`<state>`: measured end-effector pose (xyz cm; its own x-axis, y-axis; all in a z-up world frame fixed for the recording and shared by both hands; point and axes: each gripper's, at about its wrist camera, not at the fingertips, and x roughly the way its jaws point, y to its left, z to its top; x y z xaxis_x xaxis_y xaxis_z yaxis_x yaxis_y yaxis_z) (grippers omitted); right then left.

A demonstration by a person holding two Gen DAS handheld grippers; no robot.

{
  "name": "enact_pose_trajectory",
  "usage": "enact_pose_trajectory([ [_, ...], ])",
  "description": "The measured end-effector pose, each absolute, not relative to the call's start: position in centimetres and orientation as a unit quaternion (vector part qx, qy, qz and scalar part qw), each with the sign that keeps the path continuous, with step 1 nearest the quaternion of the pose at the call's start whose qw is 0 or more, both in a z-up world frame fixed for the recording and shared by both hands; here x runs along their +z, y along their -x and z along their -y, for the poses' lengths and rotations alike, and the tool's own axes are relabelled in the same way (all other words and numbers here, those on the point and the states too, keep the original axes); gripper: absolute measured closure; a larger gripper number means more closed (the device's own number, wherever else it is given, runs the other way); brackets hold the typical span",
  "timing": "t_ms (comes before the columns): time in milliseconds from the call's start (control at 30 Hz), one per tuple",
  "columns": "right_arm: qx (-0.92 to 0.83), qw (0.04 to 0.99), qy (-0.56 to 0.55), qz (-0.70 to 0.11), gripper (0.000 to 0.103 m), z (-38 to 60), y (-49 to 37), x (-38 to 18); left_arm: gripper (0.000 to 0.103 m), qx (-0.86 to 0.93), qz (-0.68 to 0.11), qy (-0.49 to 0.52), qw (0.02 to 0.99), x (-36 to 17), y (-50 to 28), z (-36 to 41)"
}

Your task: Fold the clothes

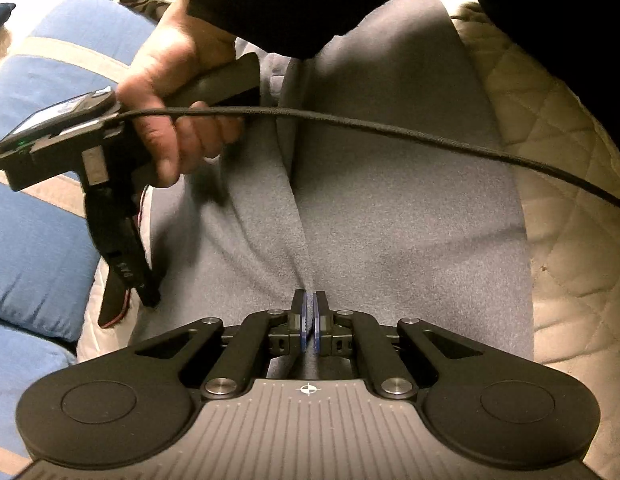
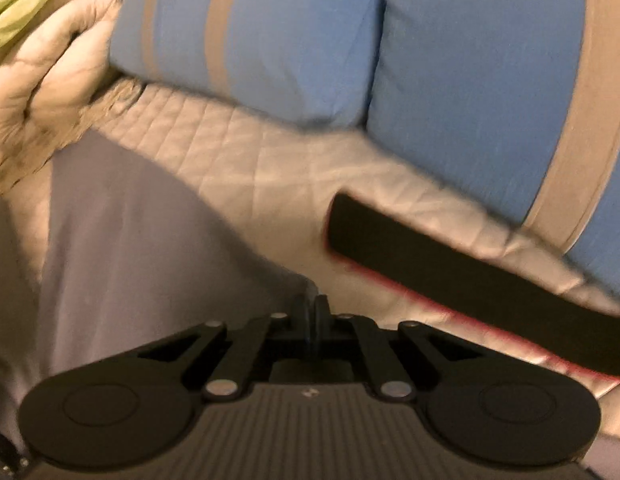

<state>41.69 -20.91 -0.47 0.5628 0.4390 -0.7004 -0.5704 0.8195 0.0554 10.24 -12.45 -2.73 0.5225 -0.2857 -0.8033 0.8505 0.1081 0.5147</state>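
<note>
A grey fleece garment (image 1: pixel 390 220) lies spread on a quilted cream bed cover (image 1: pixel 570 200). A long crease runs up its middle. My left gripper (image 1: pixel 310 308) is shut, its blue pads pinching a ridge of the grey cloth at the near end of that crease. A hand (image 1: pixel 170 92) holds my right gripper (image 1: pixel 148 300) at the garment's left edge, pointing down. In the blurred right wrist view the right gripper (image 2: pixel 310 312) is shut where a corner of the grey garment (image 2: pixel 130 240) meets its fingertips.
Blue pillows with beige stripes (image 1: pixel 38 240) (image 2: pixel 470 80) line the bed beside the garment. A black cable (image 1: pixel 390 124) hangs across above the cloth. A black strip with a red edge (image 2: pixel 450 280) lies on the bed cover (image 2: pixel 250 160). A crumpled beige quilt (image 2: pixel 38 80) and a green cloth (image 2: pixel 18 0) sit far left.
</note>
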Motion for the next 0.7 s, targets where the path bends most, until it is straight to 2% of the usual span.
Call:
enact_pose_trajectory([
  [300,0.197,0.954,0.107,-0.2,0.1,21.0,-40.9,3.3,0.1,-0.32,-0.207,-0.559,0.737,-3.0,-11.7,12.9],
  [433,0.164,0.964,0.113,-0.178,0.099,21.5,-41.4,3.5,0.1,-0.277,-0.179,-0.593,0.734,-4.8,-12.4,13.3],
  [467,0.158,0.961,0.121,-0.193,0.087,21.3,-41.9,3.1,0.1,-0.272,-0.178,-0.598,0.733,-5.2,-12.7,13.3],
  [500,0.151,0.957,0.129,-0.21,0.071,21.0,-42.3,2.8,0.1,-0.273,-0.184,-0.596,0.732,-5.4,-12.8,12.7],
  [533,0.144,0.957,0.132,-0.215,0.068,20.8,-42.4,2.5,0.1,-0.278,-0.194,-0.59,0.732,-5.4,-12.9,11.7],
  [600,0.122,0.96,0.136,-0.213,0.044,20.9,-42.4,2.6,0.1,-0.285,-0.203,-0.587,0.73,-5.9,-12.8,10.5],
  [667,0.101,0.962,0.14,-0.211,0.028,21.1,-42.3,3.2,0.1,-0.282,-0.193,-0.598,0.726,-6.5,-12.5,10.4],
  [700,0.093,0.963,0.14,-0.211,0.025,21.2,-42.0,3.6,0.1,-0.28,-0.19,-0.601,0.724,-6.6,-12.4,10.3],
])
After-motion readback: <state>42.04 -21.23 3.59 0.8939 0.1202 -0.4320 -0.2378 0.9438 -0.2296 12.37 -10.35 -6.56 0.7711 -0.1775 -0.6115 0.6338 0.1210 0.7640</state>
